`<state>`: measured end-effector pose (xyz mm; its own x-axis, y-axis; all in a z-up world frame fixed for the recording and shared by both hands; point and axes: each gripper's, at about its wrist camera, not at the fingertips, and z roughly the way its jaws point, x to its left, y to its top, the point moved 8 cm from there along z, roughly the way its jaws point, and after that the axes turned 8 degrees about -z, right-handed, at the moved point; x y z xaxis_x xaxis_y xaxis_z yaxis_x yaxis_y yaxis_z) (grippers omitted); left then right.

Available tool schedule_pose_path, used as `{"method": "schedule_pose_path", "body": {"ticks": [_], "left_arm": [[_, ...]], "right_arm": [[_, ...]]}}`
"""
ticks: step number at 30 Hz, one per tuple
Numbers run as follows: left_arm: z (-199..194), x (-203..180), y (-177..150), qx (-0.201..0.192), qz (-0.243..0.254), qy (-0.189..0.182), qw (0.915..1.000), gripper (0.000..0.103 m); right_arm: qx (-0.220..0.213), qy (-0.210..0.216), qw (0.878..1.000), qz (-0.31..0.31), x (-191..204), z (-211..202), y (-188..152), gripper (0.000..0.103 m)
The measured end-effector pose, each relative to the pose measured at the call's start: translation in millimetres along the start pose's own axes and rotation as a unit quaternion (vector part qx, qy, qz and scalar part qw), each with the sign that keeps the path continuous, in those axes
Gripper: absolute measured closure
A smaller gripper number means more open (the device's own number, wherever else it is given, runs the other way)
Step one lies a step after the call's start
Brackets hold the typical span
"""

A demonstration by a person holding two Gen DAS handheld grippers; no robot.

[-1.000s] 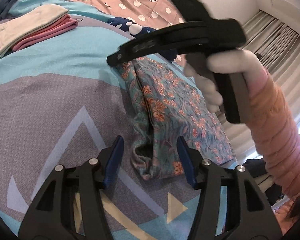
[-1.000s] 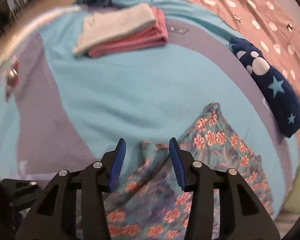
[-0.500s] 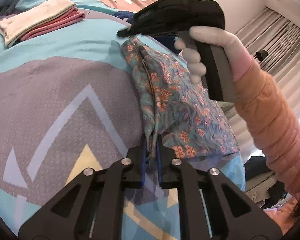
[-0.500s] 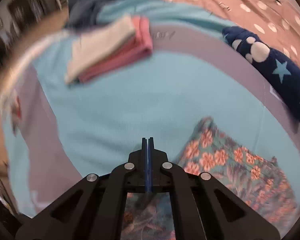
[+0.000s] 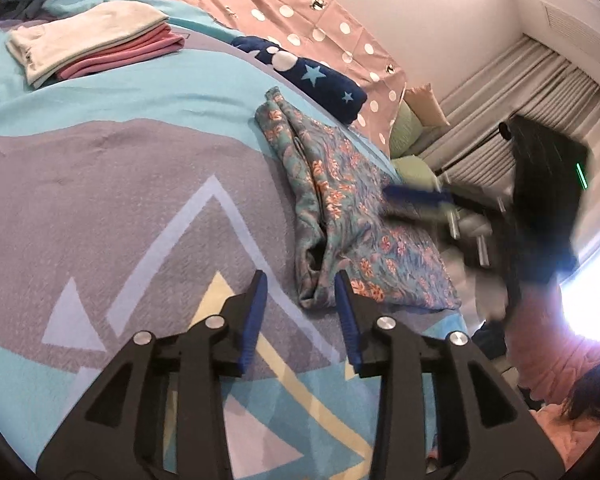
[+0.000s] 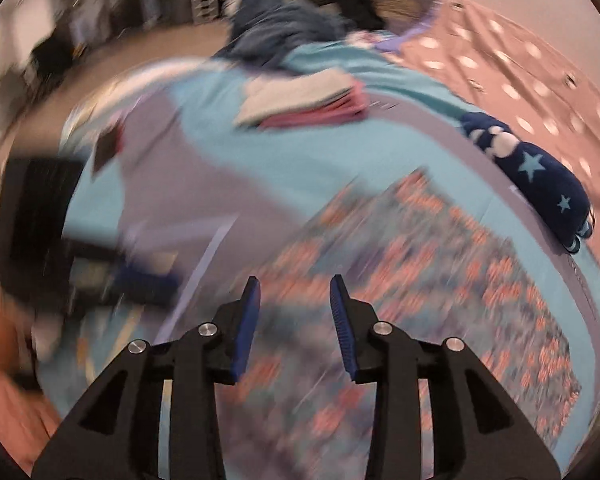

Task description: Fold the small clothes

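Both tools just released the floral garment point(image 5: 352, 216).

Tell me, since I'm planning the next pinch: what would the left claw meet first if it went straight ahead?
Probably the near corner of the floral garment, lying just beyond the open left claw; depth is hard to judge, so the bedspread might come first.

Right gripper point(image 6: 295, 294) over floral garment point(image 6: 440, 264), view motion-blurred

Jaws have just been opening and are held apart, nothing gripped between them. Floral garment is spread on the turquoise-and-grey bedspread point(image 6: 284, 160). A folded cream-and-pink stack point(image 6: 304, 100) is seen beyond; a navy star-print item point(image 6: 536, 176) is laid at right beside polka-dot fabric point(image 6: 512, 60).
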<state>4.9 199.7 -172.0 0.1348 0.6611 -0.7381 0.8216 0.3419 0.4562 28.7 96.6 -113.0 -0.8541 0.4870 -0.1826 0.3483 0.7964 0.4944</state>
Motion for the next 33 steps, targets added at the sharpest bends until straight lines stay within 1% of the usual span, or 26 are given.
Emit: {"method": "schedule_pose_path", "body": {"ticks": [3,4,5,7,8,9,10,11,13,16,19,20,24,27,29,31,32,33], "left_arm": [[8.5,1.1,1.5,0.006,0.011,0.019,0.9998,0.069],[10.1,1.1,2.1,0.005,0.020,0.029,0.9994,0.071],[11.3,1.1,3.1,0.002,0.031,0.048,0.9984,0.071],[11.0,-0.1,4.0,-0.005,0.043,0.070,0.9966,0.072],[12.1,0.4,5.4,-0.008,0.044,0.074,0.9963,0.072],[10.6,0.7,5.7,-0.010,0.041,0.073,0.9965,0.072],[8.7,1.3,6.0,-0.012,0.037,0.067,0.9970,0.071],[5.1,1.4,7.5,-0.015,0.024,0.049,0.9984,0.069],[-0.1,-0.7,11.5,-0.014,0.009,0.013,0.9998,0.055],[0.2,-4.5,21.9,-0.015,0.020,0.000,0.9997,0.049],[18.5,-9.6,40.1,0.012,0.011,-0.042,0.9990,0.044],[27.0,-10.3,45.4,0.022,0.008,-0.050,0.9985,0.043],[70.7,-14.3,64.8,0.065,0.008,-0.056,0.9963,0.042],[95.9,-19.7,86.8,0.070,0.015,-0.053,0.9960,0.042],[108.9,-16.1,102.8,0.064,0.006,-0.049,0.9967,0.045],[116.7,-8.8,116.0,0.056,-0.014,-0.053,0.9970,0.059],[119.6,-3.8,121.9,0.051,-0.030,-0.059,0.9965,0.063],[120.9,0.0,124.8,0.049,-0.042,-0.064,0.9959,0.072]], "right_arm": [[0.009,-0.002,1.000,-0.002,13.5,2.0,-19.7,0.066],[0.015,-0.007,1.000,-0.007,18.7,5.2,-25.3,0.066],[0.020,-0.015,1.000,-0.011,20.8,8.9,-29.8,0.066],[0.027,-0.037,0.999,-0.020,24.4,15.3,-36.6,0.066],[0.029,-0.049,0.998,-0.019,25.2,18.2,-38.6,0.064],[0.029,-0.059,0.998,-0.018,22.5,20.9,-40.1,0.056],[0.028,-0.078,0.996,-0.016,21.3,23.2,-41.4,0.047],[0.022,-0.091,0.996,-0.014,20.6,24.2,-41.2,0.046],[0.017,-0.102,0.995,-0.007,19.1,25.8,-40.6,0.046],[0.010,-0.125,0.992,0.007,15.7,25.6,-40.7,0.046],[0.005,-0.146,0.989,0.012,16.7,20.5,-46.1,0.046],[0.003,-0.151,0.988,0.013,18.2,18.7,-48.7,0.046],[-0.009,-0.174,0.985,-0.001,23.8,13.1,-54.6,0.046],[-0.013,-0.190,0.982,-0.013,25.9,11.7,-55.1,0.046],[-0.014,-0.195,0.981,-0.017,26.4,12.5,-55.2,0.046],[-0.014,-0.201,0.979,-0.024,27.3,14.0,-53.5,0.046],[-0.014,-0.205,0.978,-0.025,27.2,15.3,-52.2,0.046],[-0.014,-0.207,0.978,-0.026,27.8,16.9,-51.3,0.046]]}}
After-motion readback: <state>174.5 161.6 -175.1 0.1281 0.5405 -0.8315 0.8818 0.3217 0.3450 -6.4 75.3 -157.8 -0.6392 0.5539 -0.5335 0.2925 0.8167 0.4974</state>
